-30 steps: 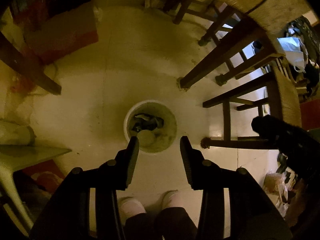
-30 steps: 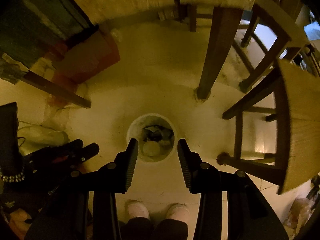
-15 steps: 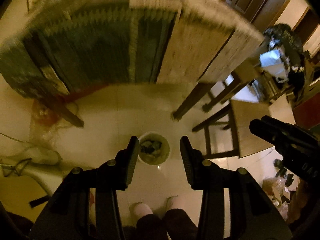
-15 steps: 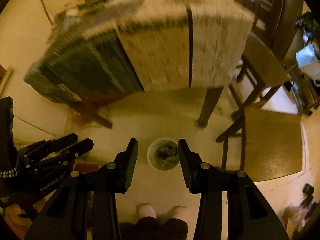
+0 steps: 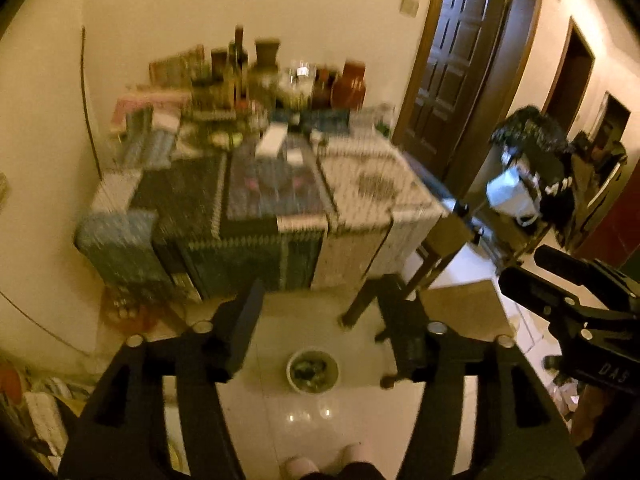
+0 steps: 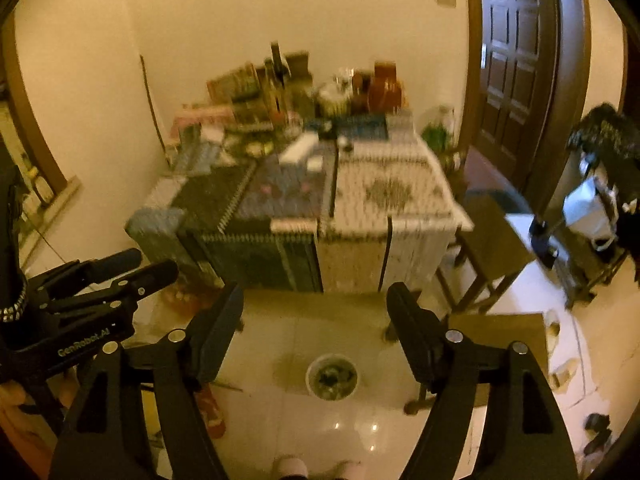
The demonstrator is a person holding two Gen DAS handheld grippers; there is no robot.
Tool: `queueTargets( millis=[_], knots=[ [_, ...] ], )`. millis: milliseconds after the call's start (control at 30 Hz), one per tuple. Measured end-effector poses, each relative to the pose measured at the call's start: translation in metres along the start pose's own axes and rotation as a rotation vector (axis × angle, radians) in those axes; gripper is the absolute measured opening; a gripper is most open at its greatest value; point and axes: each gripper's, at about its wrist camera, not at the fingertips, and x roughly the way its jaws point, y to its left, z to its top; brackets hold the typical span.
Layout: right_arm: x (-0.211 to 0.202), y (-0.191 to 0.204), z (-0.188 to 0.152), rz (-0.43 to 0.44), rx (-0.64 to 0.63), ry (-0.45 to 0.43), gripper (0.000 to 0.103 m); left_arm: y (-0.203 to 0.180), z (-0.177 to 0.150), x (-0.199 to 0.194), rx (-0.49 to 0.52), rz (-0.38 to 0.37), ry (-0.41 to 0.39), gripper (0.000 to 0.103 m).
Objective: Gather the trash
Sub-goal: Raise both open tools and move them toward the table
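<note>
A small round trash bin (image 5: 313,370) (image 6: 332,376) stands on the pale tiled floor far below, with dark scraps inside. My left gripper (image 5: 320,284) hangs high above it, its jaws opening with nothing between them. My right gripper (image 6: 316,288) is at a similar height, its jaws also opening and empty. Each shows in the other's view: the right gripper (image 5: 560,280) at the right edge, the left gripper (image 6: 120,268) at the left edge. Beyond the bin stands a table under a patterned cloth (image 5: 280,192) (image 6: 320,192), blurred, with a white box (image 5: 272,142) and several bottles on it.
Wooden chairs (image 5: 464,304) (image 6: 496,224) stand right of the table and the bin. A dark wooden door (image 5: 452,80) (image 6: 516,80) is behind on the right. A rack with bags (image 5: 528,184) fills the far right. The person's feet (image 5: 320,460) are at the bottom edge.
Both grippers have risen from just above the bin to well above table height and tilted up, so the tabletop is in view. Both pairs of jaws stand wider than before.
</note>
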Motion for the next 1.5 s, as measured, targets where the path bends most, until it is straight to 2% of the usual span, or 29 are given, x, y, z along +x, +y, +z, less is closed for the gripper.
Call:
queueTargets(
  millis=[67, 167, 233, 300, 400, 567, 700, 867, 1200, 1500],
  knots=[
    [-0.019, 0.007, 0.009, -0.01, -0.006, -0.039, 0.072, 0.0, 0.01, -0.024, 0.014, -0.002, -0.044, 0.063],
    [-0.043, 0.014, 0.018, -0.028, -0.01, -0.101, 0.081, 0.0, 0.023, -0.055, 0.035, -0.003, -0.105, 0.071],
    [-0.058, 0.02, 0.021, -0.046, -0.013, -0.151, 0.088, 0.002, 0.029, -0.074, 0.043, -0.002, -0.155, 0.082],
    [-0.067, 0.024, 0.024, -0.059, -0.019, -0.19, 0.089, 0.006, 0.033, -0.09, 0.043, -0.001, -0.203, 0.09],
    [-0.076, 0.027, 0.027, -0.081, -0.022, -0.237, 0.09, 0.009, 0.037, -0.109, 0.04, 0.001, -0.269, 0.093],
    [-0.08, 0.02, 0.032, -0.082, -0.002, -0.273, 0.095, 0.007, 0.045, -0.12, 0.054, 0.006, -0.321, 0.097],
    [-0.071, 0.006, 0.044, -0.093, 0.013, -0.278, 0.095, 0.006, 0.057, -0.114, 0.056, 0.017, -0.34, 0.1],
    [-0.05, -0.018, 0.063, -0.071, 0.036, -0.284, 0.095, 0.005, 0.08, -0.086, 0.022, 0.023, -0.345, 0.1],
    [0.008, -0.073, 0.136, -0.042, 0.005, -0.268, 0.095, -0.01, 0.163, -0.011, -0.028, 0.099, -0.357, 0.1],
    [0.055, -0.092, 0.183, 0.026, -0.09, -0.235, 0.095, -0.022, 0.217, 0.05, -0.081, 0.169, -0.339, 0.1]
  ],
)
